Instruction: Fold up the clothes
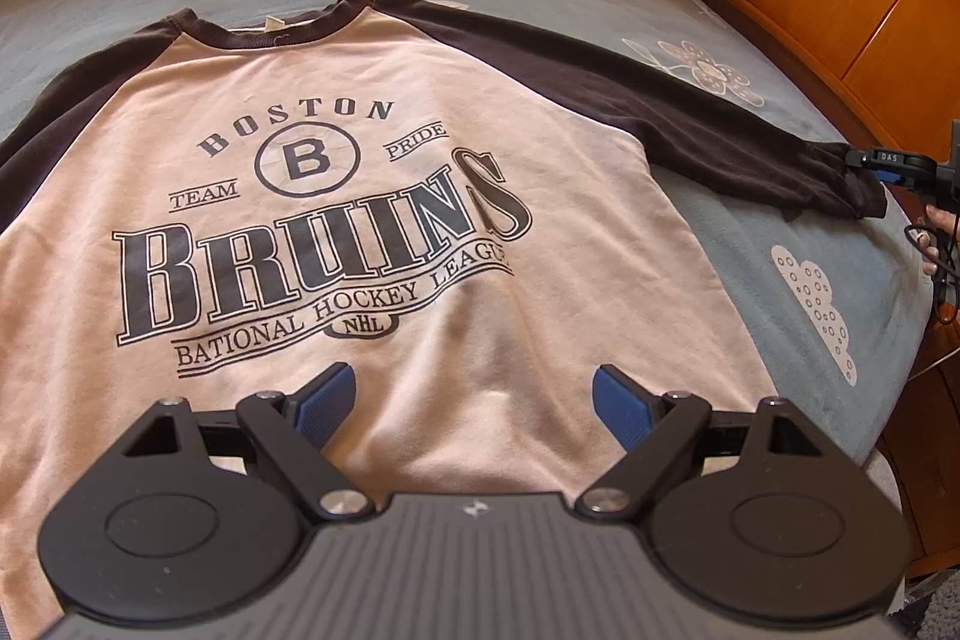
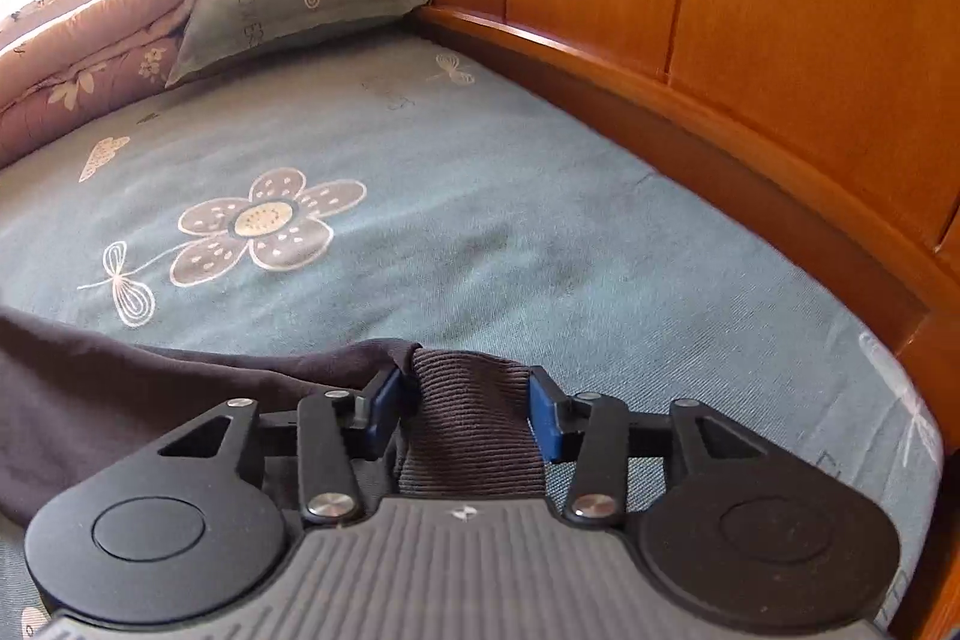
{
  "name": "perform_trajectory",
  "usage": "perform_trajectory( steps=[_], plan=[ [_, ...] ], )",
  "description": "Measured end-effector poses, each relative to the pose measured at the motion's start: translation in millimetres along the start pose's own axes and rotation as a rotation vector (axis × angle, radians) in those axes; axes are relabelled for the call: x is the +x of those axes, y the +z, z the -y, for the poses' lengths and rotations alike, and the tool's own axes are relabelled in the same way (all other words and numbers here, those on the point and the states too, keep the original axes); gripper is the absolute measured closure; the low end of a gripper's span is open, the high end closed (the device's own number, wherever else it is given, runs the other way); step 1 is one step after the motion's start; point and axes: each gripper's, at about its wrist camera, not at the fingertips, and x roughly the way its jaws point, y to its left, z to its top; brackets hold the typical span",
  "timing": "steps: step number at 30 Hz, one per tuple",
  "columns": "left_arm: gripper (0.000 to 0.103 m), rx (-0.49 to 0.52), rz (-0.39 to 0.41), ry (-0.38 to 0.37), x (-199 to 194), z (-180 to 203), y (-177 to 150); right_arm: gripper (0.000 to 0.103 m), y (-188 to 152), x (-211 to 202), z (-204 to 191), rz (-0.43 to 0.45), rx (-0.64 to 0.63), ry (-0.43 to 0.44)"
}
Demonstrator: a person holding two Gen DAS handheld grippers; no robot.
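Now the right claw (image 2: 462, 409) straddles the sweatshirt's (image 1: 372, 196) ribbed cuff (image 2: 474, 424), not yet clamped; left claw (image 1: 474, 406) gapes above the hem.

my sweatshirt (image 1: 372, 232) lies flat, front up, on the bed (image 1: 750, 244), collar toward the far edge by the folded quilt. cream body, dark raglan sleeves and collar, "boston bruins" printed in dark letters. its sleeve (image 1: 720, 124) stretches out toward the headboard edge, and the ribbed cuff (image 2: 471, 418) sits near that corner, slightly rumpled.
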Motion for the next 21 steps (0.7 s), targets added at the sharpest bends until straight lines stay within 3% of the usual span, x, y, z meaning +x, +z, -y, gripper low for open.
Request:
perform_trajectory(
  steps=[3,7,10,11,14,17,21],
  plan=[
    [0.017,0.001,-0.002,0.0,1,3,1,0.051,-1,-19,-37,0.048,-0.137,0.044],
    [0.017,0.015,-0.001,-0.021,-1,9,-1,0.051,-1,-33,-82,0.133,-0.291,-0.001],
    [0.017,0.023,-0.002,-0.027,-3,11,-2,0.046,10,-32,-91,0.182,-0.276,-0.132],
    [0.017,0.023,-0.002,-0.029,-3,11,-2,0.039,15,-29,-86,0.186,-0.241,-0.18],
    [0.017,0.019,0.002,-0.034,-4,8,-3,0.038,27,-19,-63,0.136,-0.134,-0.273],
    [0.017,0.01,0.002,-0.034,-2,6,-3,0.038,26,-26,-44,0.122,-0.059,-0.168],
    [0.017,0.009,-0.01,-0.036,4,8,-2,0.038,11,-15,-61,-0.017,-0.045,0.12]
  ],
)
